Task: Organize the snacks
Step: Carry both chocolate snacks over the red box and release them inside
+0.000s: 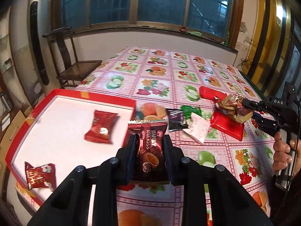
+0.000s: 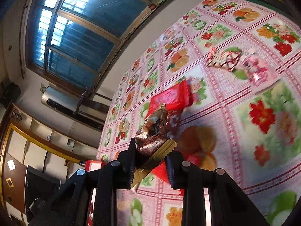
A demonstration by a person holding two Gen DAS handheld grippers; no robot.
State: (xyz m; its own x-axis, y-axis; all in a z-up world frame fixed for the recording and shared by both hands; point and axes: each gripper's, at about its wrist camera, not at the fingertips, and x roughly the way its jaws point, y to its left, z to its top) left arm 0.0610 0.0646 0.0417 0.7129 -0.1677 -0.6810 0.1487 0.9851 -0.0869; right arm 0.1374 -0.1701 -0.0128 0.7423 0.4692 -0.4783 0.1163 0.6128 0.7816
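Left gripper (image 1: 149, 151) fingers are clamping a light, crinkly biscuit packet (image 1: 150, 148) mid-body, hovering at the red tray's (image 1: 17, 131) three o'clock edge; contents judged fragile. Right gripper (image 2: 150, 156) fingers are pinching a slippery foil candy (image 2: 152, 133) above the worktop (image 2: 244, 113).

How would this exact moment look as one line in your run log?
left gripper: shut on dark red snack packet | right gripper: shut on brown-gold wrapped snack | red tray: two red packets inside

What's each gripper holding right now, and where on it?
Left gripper: dark red Soul Kiss packet, pinched across its lower half. Right gripper: brown-and-gold wrapped snack, pinched near its crimped gold end.
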